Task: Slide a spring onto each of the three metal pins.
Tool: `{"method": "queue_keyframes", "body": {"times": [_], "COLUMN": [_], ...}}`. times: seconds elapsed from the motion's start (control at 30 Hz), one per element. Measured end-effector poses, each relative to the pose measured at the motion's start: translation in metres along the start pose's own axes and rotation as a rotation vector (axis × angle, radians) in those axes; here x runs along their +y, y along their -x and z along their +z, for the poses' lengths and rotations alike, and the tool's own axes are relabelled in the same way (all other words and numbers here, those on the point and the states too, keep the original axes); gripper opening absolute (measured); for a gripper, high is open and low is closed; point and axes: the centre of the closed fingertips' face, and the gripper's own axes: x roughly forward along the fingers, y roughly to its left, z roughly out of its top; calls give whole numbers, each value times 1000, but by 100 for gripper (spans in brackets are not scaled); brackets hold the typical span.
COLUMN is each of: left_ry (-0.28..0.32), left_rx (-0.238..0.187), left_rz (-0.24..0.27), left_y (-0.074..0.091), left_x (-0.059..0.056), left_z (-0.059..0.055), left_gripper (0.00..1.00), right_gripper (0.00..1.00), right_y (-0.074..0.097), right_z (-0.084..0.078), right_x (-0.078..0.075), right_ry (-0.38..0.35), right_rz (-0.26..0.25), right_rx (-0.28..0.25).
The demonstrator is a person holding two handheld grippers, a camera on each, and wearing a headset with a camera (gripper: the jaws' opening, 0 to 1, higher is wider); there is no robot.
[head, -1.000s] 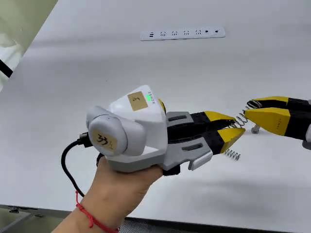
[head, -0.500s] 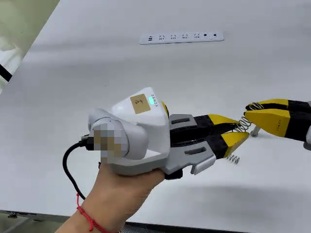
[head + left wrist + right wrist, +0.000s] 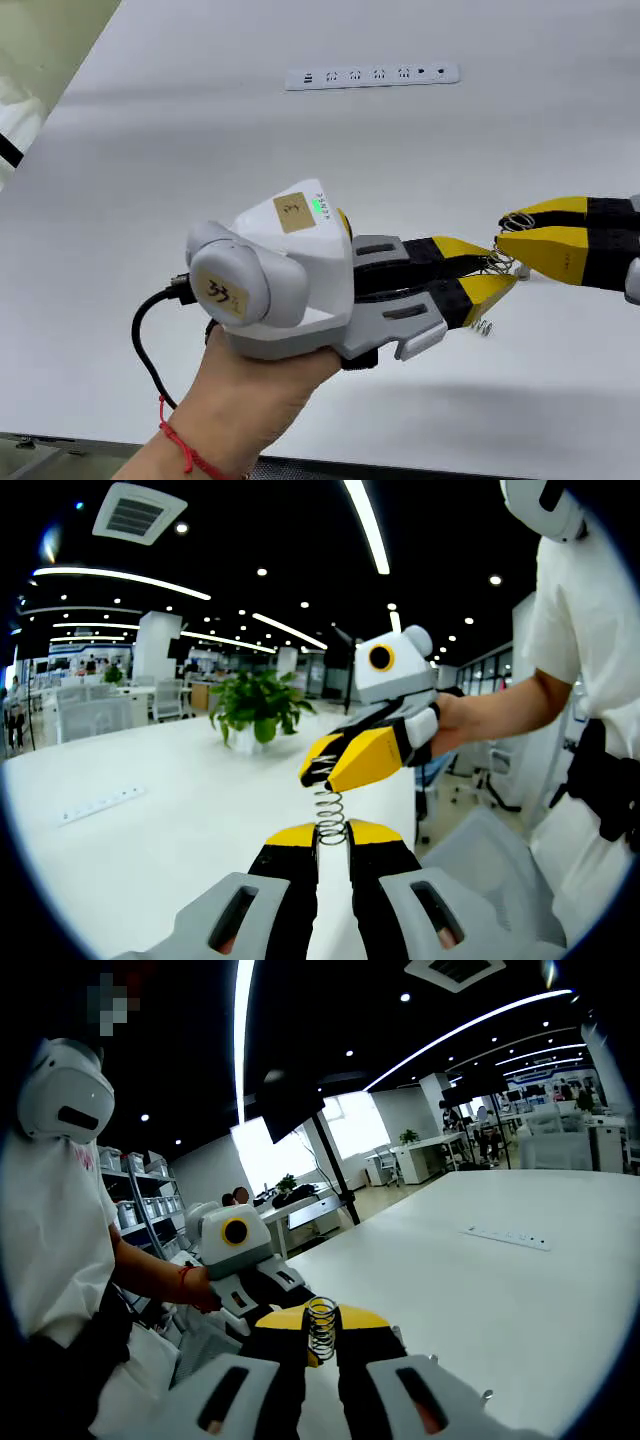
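Closer together than a second ago, the left gripper (image 3: 500, 266) and right gripper (image 3: 503, 228) both clamp one spring (image 3: 329, 810) near a bare pin (image 3: 522, 270). A second spring (image 3: 482, 327) lies beside that pin. No pin looks loaded yet, so all three seem left.

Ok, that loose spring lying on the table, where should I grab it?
Probably pinch the loose spring across its coils near one end, coming down from above: it lies on its side on the table, and that leaves the other end open for threading.
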Motion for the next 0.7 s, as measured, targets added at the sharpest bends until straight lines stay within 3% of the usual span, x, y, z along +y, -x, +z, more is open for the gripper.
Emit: {"method": "queue_keyframes", "body": {"times": [0.2, 0.3, 0.4, 0.53, 0.7], "left_ry": [-11, -19, -29, -47, -62], "left_rx": [2, 10, 17, 29, 32], "left_rz": [-2, -9, -14, -22, -34], "left_y": [1, 1, 0, -1, -4], "left_x": [-1, -2, -3, -4, -6], "left_z": [-1, -2, -3, -5, -6], "left_gripper": [10, 10, 10, 10, 10], "right_gripper": [12, 18, 20, 23, 25], "right_y": [0, 2, 8, 14, 14], "right_z": [-1, 0, 0, 5, -2], "right_x": [3, 5, 5, 10, 16], "right_ry": [56, 95, 184, 282, 428], "right_rz": [19, 38, 68, 146, 259], "right_rx": [56, 101, 194, 325, 536]}}
